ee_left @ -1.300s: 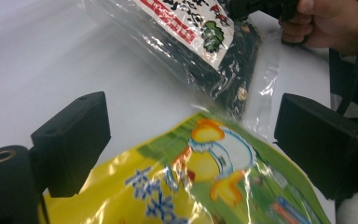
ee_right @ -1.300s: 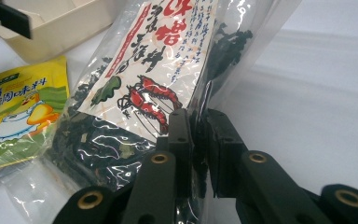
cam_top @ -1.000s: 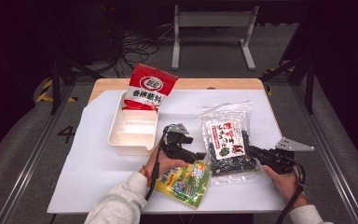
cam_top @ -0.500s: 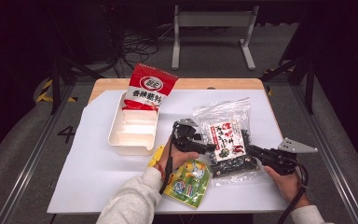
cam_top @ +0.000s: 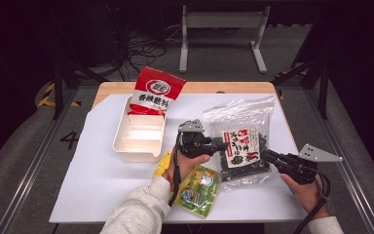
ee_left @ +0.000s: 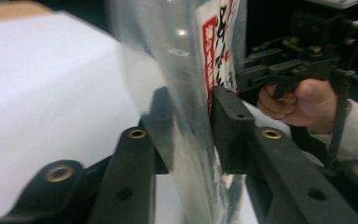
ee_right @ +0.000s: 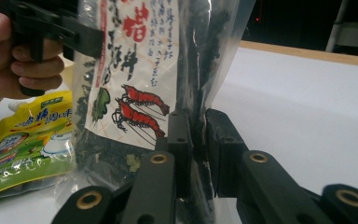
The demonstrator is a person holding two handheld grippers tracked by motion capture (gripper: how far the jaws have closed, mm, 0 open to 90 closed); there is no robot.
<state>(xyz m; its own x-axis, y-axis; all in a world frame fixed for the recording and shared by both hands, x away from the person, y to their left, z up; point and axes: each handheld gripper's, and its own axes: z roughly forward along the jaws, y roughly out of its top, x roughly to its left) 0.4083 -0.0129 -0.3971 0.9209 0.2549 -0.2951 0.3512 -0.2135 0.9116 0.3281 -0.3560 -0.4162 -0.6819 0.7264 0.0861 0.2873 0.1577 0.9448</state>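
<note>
On the white desk [cam_top: 102, 185], near its right edge, we pinch the seaweed bag [cam_top: 241, 141] with both grippers, left [cam_top: 220, 145] just closing, right [cam_top: 265, 156] clamped; it is light, crinkly, slippery film, best held at its edges.

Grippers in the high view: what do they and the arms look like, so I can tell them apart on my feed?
Both are black pistol-style tools. The left gripper and the right gripper each carry a grey three-cornered plate and trail a black cable. The jaws are black bars with brass-ringed holes. Both forearms wear light grey sleeves.
</note>
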